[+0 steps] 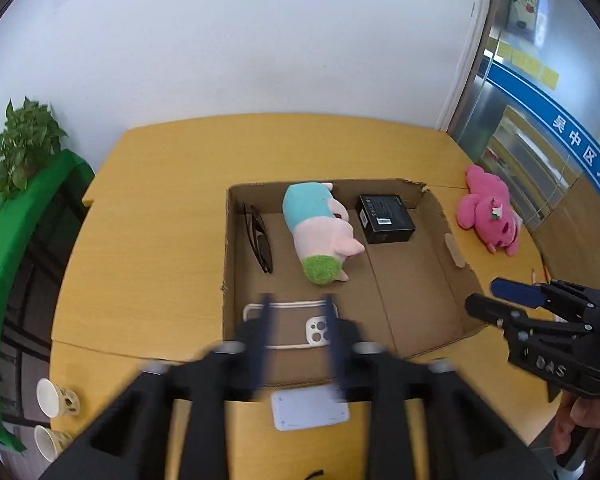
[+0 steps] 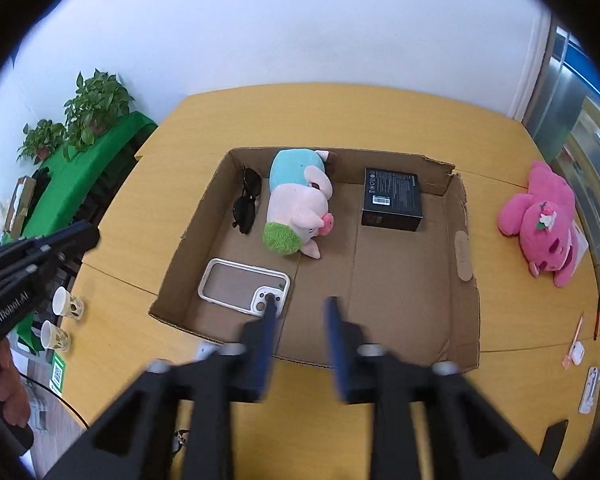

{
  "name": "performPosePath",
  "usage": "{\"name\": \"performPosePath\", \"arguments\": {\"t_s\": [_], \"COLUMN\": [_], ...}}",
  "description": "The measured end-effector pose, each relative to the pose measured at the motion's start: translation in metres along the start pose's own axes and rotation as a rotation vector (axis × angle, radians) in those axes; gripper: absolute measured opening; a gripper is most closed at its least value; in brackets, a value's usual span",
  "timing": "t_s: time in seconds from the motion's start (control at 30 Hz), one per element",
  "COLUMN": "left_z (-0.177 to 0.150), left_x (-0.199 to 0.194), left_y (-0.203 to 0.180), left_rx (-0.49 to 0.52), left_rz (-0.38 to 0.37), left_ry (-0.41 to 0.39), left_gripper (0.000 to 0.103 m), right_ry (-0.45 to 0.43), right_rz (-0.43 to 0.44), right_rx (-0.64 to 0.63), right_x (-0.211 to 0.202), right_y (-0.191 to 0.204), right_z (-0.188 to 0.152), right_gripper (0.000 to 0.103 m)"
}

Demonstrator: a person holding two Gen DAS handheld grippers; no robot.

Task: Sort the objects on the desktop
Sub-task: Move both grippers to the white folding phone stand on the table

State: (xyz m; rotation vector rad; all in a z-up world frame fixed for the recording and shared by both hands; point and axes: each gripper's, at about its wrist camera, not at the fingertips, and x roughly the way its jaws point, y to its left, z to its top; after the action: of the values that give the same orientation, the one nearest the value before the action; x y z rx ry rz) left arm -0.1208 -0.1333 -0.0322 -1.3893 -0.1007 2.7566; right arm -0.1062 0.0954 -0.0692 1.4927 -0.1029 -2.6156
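Note:
A shallow cardboard box (image 1: 440,248) (image 2: 466,216) lies on the yellow table. In it are a pig plush (image 1: 320,236) (image 2: 296,204), black sunglasses (image 1: 260,240) (image 2: 246,200), a black box (image 1: 386,218) (image 2: 392,198) and a white phone case (image 1: 296,326) (image 2: 242,286). A pink plush (image 1: 490,212) (image 2: 544,220) lies on the table right of the box. My left gripper (image 1: 298,300) is open and empty, above the phone case at the box's near edge. My right gripper (image 2: 302,302) is open and empty over the box's near part; it also shows in the left wrist view (image 1: 484,294).
Two paper cups (image 1: 56,398) (image 2: 66,302) stand at the table's left edge. A white card (image 1: 310,408) lies before the box. Small white items and a pen (image 2: 580,344) lie at the right. A green shelf with plants (image 1: 24,148) (image 2: 92,108) stands to the left.

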Motion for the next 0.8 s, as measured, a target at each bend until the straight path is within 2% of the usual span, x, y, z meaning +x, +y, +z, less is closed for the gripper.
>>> {"name": "performPosePath", "arguments": {"t_s": [0.03,0.07,0.13,0.23,0.4,0.53,0.6,0.67,0.73,0.8], "left_z": [-0.001,-0.003,-0.008,-0.011,-0.021,-0.037,-0.047,-0.06,-0.071,-0.085], "left_x": [-0.001,-0.007,-0.012,-0.006,0.001,0.018,0.031,0.048,0.063,0.083], "left_y": [0.0,0.001,-0.001,0.002,0.013,0.022,0.027,0.03,0.03,0.03], "left_rx": [-0.01,-0.016,-0.004,0.001,-0.01,-0.017,-0.026,-0.034,-0.022,-0.023], "left_rz": [0.013,0.037,0.042,0.068,0.039,0.032,-0.002,-0.077,-0.145,-0.214], "left_ry": [-0.011,-0.045,-0.07,-0.034,-0.001,0.075,0.125,0.188,0.24,0.293], "left_gripper": [0.089,0.094,0.094,0.094,0.095,0.095,0.095,0.094,0.094,0.094], "right_ry": [-0.012,-0.024,-0.037,-0.044,-0.025,-0.006,0.016,0.051,0.127,0.196], "right_rz": [0.004,0.0,-0.015,-0.021,-0.009,0.014,0.066,0.129,0.233,0.297], "right_rx": [0.005,0.007,0.003,0.017,0.027,0.034,0.011,-0.001,0.007,0.012], "right_x": [-0.008,-0.012,-0.018,-0.02,-0.012,0.005,0.02,0.034,0.057,0.081], "right_y": [-0.002,-0.002,-0.002,-0.004,-0.005,-0.005,-0.003,-0.001,0.002,0.006], "right_z": [-0.002,-0.002,-0.002,-0.001,-0.006,-0.013,-0.021,-0.03,-0.045,-0.063], "right_gripper": [0.069,0.069,0.069,0.069,0.069,0.069,0.069,0.069,0.069,0.069]}}
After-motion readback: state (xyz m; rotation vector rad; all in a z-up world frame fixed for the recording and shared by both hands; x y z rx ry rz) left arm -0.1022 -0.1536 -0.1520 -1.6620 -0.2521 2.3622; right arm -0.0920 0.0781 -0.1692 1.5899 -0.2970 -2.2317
